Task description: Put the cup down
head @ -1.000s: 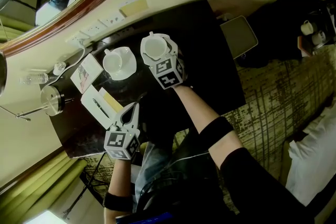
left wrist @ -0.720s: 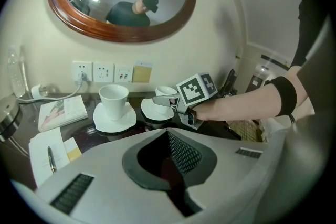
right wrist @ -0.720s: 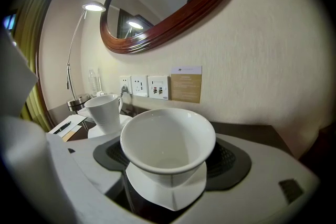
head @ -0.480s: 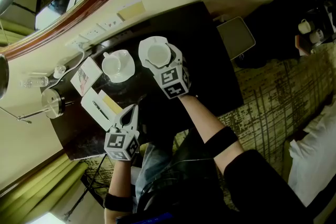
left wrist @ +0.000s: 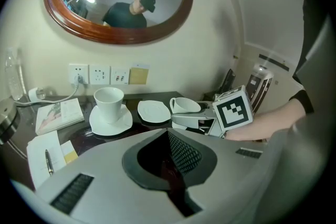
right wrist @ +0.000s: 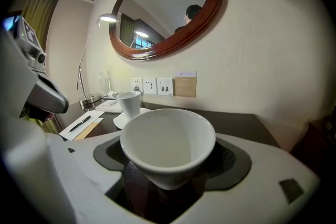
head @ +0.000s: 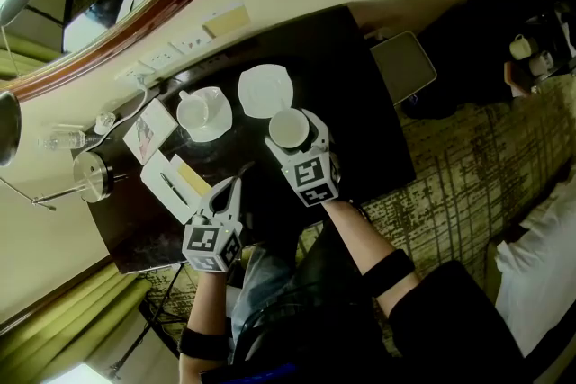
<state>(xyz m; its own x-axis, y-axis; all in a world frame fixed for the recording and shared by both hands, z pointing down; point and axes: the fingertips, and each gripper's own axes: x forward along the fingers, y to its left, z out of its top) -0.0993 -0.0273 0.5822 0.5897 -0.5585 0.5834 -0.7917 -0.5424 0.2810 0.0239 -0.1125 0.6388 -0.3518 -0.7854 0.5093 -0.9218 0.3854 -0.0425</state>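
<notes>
While the right gripper (head: 290,132) holds the white cup (right wrist: 168,144) between widely spread jaws, upright and empty, the cup hangs over the dark desk (head: 360,94), off any saucer. The empty saucer (head: 265,90) lies just beside it at eleven o'clock in the head view. A second cup (head: 200,107), apparently empty, stands on its own saucer (head: 219,125) at nine o'clock. The left gripper (head: 234,186), jaws closed on nothing, sits near seven o'clock, further from the empty saucer. Judgement: the set-down falls to the right hand. Whether the base touches the desk cannot be told.
</notes>
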